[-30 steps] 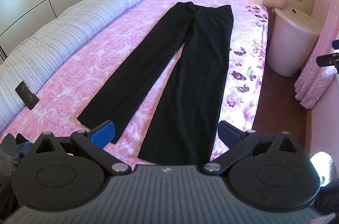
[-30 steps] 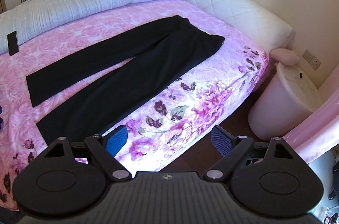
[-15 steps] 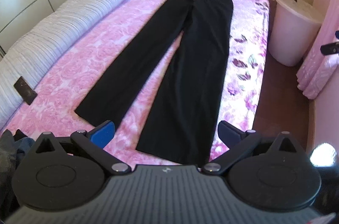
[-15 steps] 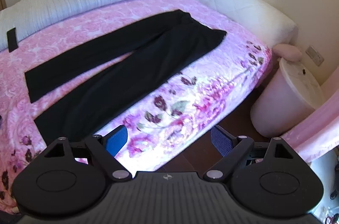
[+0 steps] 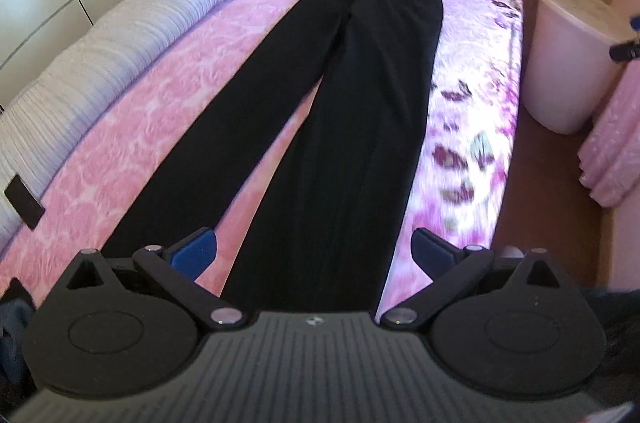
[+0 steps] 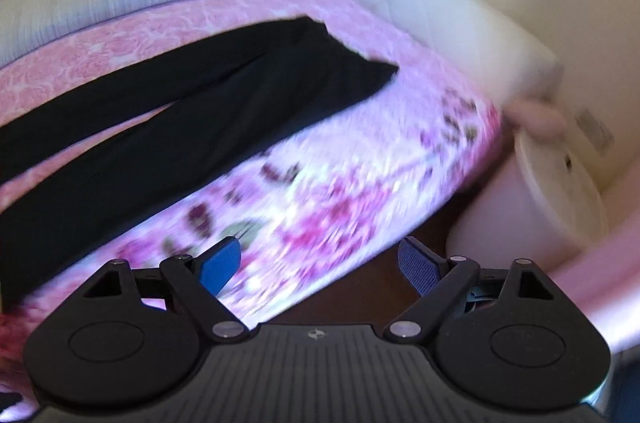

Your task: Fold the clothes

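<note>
Black trousers [image 5: 320, 127] flat on pink bed [image 5: 168, 127], left tool [image 5: 310, 251] and right tool [image 6: 320, 265] both agape, empty.

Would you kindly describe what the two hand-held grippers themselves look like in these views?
The left hand-held gripper and right hand-held gripper look alike: a ribbed dark-grey body with a small white logo, two round black discs, black linkage arms with silver pivot pins, and blue textured finger pads. No cables or sleeves show.
</note>
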